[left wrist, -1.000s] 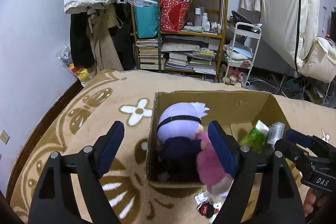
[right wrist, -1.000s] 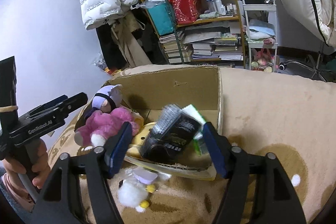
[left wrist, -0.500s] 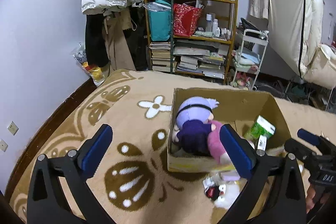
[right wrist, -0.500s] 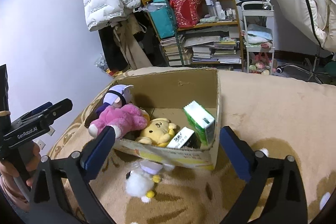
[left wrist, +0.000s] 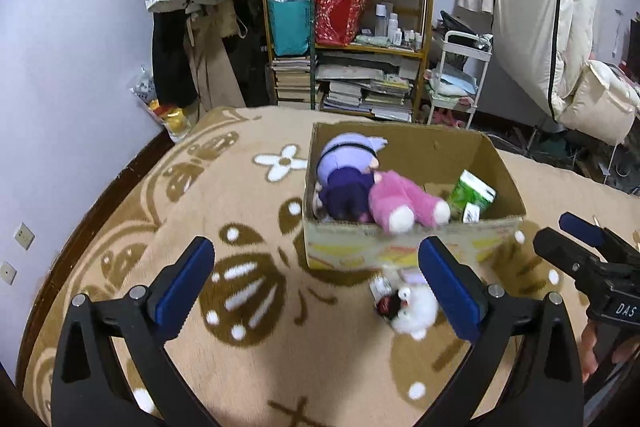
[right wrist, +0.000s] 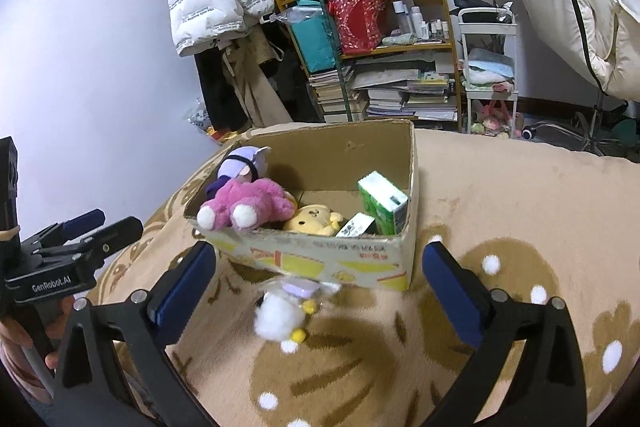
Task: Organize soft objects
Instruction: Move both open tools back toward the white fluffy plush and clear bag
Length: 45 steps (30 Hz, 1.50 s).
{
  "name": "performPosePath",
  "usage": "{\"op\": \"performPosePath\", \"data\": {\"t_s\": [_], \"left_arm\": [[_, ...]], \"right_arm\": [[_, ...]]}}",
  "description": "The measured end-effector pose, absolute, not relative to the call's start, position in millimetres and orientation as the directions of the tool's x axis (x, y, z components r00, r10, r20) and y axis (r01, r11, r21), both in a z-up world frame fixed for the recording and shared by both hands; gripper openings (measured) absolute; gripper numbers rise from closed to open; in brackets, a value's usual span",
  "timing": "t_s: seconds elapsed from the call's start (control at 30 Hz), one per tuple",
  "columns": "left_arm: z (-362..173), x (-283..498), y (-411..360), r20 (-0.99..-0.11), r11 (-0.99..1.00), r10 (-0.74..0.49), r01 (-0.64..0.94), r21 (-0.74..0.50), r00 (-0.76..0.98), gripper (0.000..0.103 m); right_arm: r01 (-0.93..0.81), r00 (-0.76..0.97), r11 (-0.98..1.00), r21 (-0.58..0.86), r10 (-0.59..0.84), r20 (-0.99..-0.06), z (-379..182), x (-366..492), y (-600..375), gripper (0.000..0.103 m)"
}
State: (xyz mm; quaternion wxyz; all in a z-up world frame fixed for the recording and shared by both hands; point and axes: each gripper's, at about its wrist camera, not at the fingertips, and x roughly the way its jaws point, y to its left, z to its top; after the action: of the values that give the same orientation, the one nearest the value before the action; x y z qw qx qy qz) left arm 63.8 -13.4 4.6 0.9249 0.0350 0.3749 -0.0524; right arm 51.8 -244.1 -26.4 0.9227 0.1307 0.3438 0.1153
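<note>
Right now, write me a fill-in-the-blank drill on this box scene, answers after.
1. The pink plush lies inside the ____.
2. The white plush lies on the ____, outside the box.
3. The plush between the pink plush and the green pack is ____.
4. Both grippers' fingers are spread ____.

Answers: box; blanket; yellow; open

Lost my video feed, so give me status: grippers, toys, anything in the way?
Left gripper and right gripper open, empty. White plush on blanket outside cardboard box. Path clear.

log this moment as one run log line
left gripper open, empty | right gripper open, empty | pink plush in cardboard box | white plush outside on blanket
</note>
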Motion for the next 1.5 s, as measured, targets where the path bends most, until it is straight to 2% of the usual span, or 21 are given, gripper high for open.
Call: {"op": "performPosePath", "data": {"t_s": [0.27, 0.77, 1.3, 1.5], "left_arm": [[-7, 53, -20, -0.727, 0.988, -0.078, 0.153, 0.038, 0.682, 0.101], [-49, 90, -32, -0.809, 0.978, -0.090, 0.205, 0.038, 0.581, 0.101], [-86, 101, -57, -0.868, 0.959, -0.108, 0.280, 0.037, 0.484, 0.101], [-99, 105, -66, -0.884, 0.954, -0.144, 0.299, -0.005, 0.445, 0.101]], "right_arm": [[-0.128, 0.711, 0.940, 0.315, 0.309, -0.632, -32, 50, -238, 0.103], [-0.088, 0.612, 0.933, 0.350, 0.328, -0.719, -70, 77, -229, 0.103], [-0.066, 0.535, 0.917, 0.394, 0.366, -0.762, -94, 104, -229, 0.103], [-0.066, 0.510, 0.915, 0.397, 0.373, -0.775, -102, 110, -226, 0.103]]}}
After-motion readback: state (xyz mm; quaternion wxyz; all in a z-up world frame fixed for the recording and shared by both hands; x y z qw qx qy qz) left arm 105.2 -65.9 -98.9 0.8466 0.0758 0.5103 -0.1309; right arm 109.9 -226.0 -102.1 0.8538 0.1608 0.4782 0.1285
